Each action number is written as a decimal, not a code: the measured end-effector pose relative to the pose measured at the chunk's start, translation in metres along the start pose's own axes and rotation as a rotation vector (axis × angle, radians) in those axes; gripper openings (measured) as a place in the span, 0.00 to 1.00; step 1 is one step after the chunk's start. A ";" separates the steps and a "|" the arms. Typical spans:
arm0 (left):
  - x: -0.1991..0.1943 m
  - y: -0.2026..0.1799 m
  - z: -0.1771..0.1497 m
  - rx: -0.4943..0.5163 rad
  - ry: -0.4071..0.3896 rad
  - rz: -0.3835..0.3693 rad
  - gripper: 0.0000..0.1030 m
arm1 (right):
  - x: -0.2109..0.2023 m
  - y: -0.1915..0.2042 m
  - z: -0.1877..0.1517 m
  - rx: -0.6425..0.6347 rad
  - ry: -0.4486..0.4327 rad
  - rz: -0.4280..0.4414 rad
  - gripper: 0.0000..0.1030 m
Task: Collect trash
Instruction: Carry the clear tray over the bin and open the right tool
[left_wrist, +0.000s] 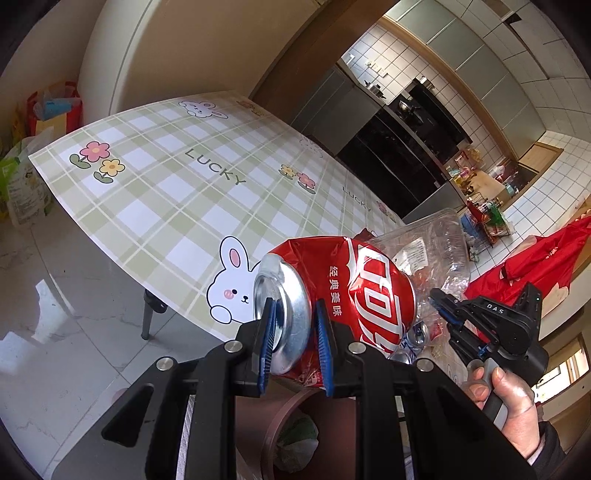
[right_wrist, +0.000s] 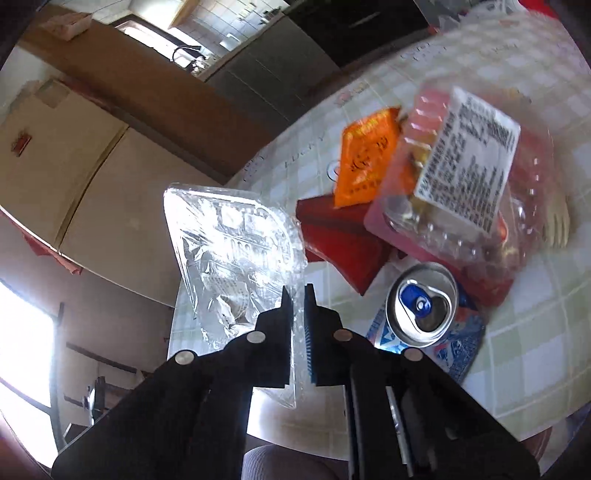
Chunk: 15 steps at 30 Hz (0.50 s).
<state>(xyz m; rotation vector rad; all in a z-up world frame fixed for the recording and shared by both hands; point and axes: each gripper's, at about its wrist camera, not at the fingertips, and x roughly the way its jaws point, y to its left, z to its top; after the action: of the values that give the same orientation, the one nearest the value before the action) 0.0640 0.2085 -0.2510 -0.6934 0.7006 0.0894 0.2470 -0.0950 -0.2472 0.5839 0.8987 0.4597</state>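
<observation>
My left gripper (left_wrist: 293, 314) is shut on the top end of a crushed red cola can (left_wrist: 354, 288), held above the edge of the table with a green plaid cloth (left_wrist: 177, 192). Below it stands a brown trash bin (left_wrist: 288, 410) with a green bag inside. My right gripper (right_wrist: 297, 295) is shut on a clear plastic clamshell tray (right_wrist: 229, 240); in the left wrist view the right gripper (left_wrist: 443, 306) sits to the right of the cola can. A blue and white can (right_wrist: 424, 306), an orange packet (right_wrist: 369, 158) and a labelled clear plastic box (right_wrist: 469, 173) lie on the table.
A red wrapper (right_wrist: 343, 243) lies under the packet. A red bag (left_wrist: 546, 258) is at the right. A black table leg (left_wrist: 149, 314) stands on the pale tiled floor. Bags (left_wrist: 51, 110) sit by the far wall; kitchen counters lie beyond.
</observation>
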 end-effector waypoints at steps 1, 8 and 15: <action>-0.002 -0.001 0.001 0.003 -0.005 0.001 0.20 | -0.004 0.006 0.001 -0.030 -0.015 0.002 0.10; -0.022 -0.008 0.008 0.025 -0.042 0.005 0.20 | -0.070 0.021 0.004 -0.197 -0.114 0.006 0.10; -0.047 -0.031 0.010 0.073 -0.075 -0.005 0.20 | -0.160 0.016 -0.008 -0.386 -0.132 -0.044 0.10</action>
<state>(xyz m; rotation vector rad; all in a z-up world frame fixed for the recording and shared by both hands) 0.0424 0.1978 -0.1993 -0.6185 0.6270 0.0846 0.1507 -0.1759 -0.1466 0.2371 0.6726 0.5324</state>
